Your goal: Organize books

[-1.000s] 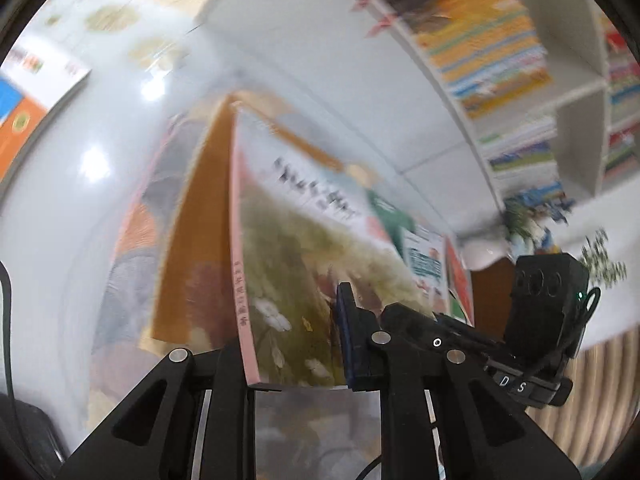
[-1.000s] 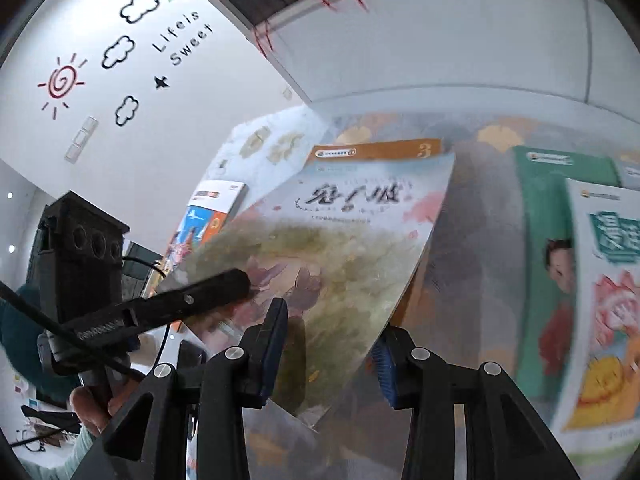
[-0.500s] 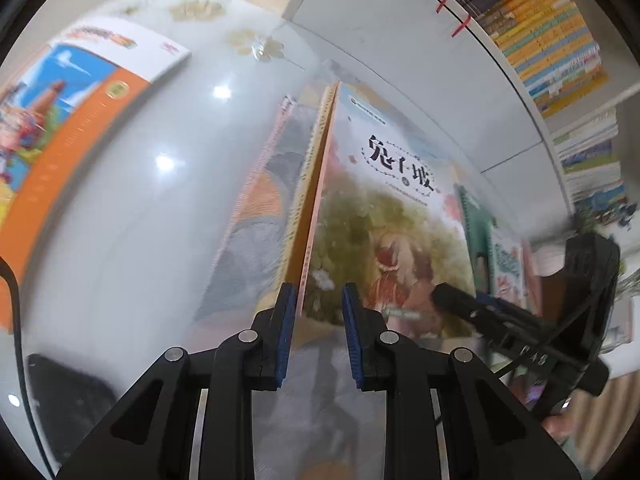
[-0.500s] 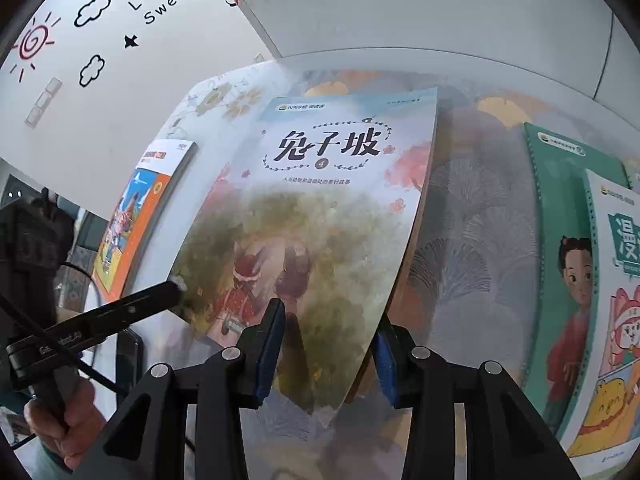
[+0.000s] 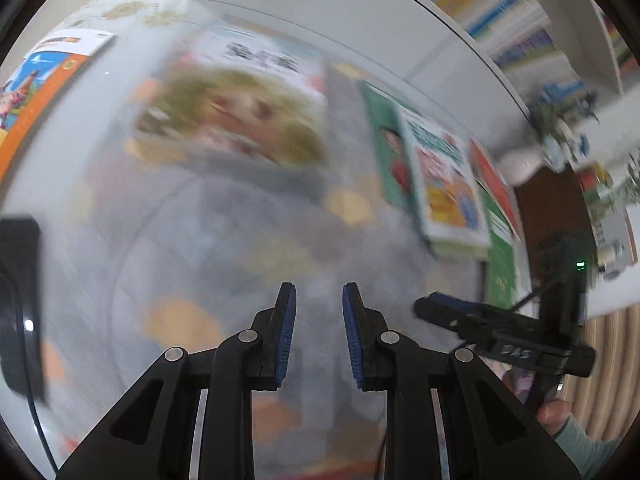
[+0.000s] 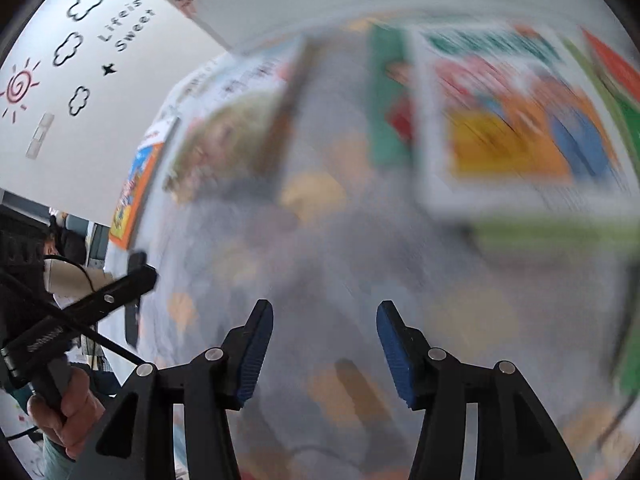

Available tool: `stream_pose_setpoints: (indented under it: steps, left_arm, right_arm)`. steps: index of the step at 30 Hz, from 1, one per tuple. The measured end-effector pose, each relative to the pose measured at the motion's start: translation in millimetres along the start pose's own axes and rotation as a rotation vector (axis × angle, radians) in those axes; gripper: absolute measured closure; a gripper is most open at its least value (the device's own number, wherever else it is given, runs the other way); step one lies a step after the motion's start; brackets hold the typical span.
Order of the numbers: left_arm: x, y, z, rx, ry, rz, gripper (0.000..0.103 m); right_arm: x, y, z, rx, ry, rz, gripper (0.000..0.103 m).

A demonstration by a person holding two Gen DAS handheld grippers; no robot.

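Note:
The book with the olive-green painted cover (image 5: 240, 120) (image 6: 224, 148) lies flat on the table, on top of an orange-edged book, far ahead of both grippers and blurred. My left gripper (image 5: 319, 300) hovers over bare tabletop, open by a narrow gap with nothing between its blue pads. The jaws of my right gripper (image 6: 324, 316) are opening, also with nothing between them. To the right sits a stack of colourful children's books (image 5: 440, 176) (image 6: 512, 120). Each gripper shows in the other's view: the right gripper's fingers (image 5: 440, 308), the left gripper's fingers (image 6: 136, 276).
An orange and blue book (image 5: 40, 80) (image 6: 134, 196) lies at the table's far left. A black flat object (image 5: 16, 300) rests at the left edge. The table (image 5: 240, 260) has a glossy patterned top. Bookshelves (image 5: 520, 20) stand behind it. A person's hand (image 6: 68, 412) grips the left handle.
Both grippers have let go of the olive-green book, which now lies flat. Both have pulled back from it and swung right, toward the stack. The right jaws have widened.

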State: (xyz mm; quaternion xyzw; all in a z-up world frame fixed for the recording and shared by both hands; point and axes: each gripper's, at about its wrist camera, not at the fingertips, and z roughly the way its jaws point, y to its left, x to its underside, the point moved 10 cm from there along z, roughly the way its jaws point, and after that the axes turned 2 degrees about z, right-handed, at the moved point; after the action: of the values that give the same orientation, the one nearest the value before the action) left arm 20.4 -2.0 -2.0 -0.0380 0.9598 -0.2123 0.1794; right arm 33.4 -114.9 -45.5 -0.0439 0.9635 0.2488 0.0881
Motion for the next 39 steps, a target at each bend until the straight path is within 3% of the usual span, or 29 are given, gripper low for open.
stream_pose_setpoints:
  steps: [6,14,30,35,39]
  left_arm:
    - [47,-65,6,0.027,0.017,0.029,0.079]
    - [88,-117,9,-0.003,0.005,0.053,0.079]
    - [118,-82,-17,-0.063,-0.091,-0.144,0.079]
    - [121,-71,-22,-0.071,-0.106,-0.185,0.079]
    - [123,-68,-22,-0.100,-0.109,-0.181,0.079]
  right_arm:
    - [50,-36,-29,0.018,0.048,-0.027,0.051]
    - [69,-33,-48,-0.018,0.050,-0.134,0.050]
    - [93,-38,-40,-0.013,0.097,-0.192,0.048]
    - [100,-42,-28,-0.050,0.141,-0.130,0.048]
    - [97,-50,-24,-0.020,0.123,-0.117,0.048]
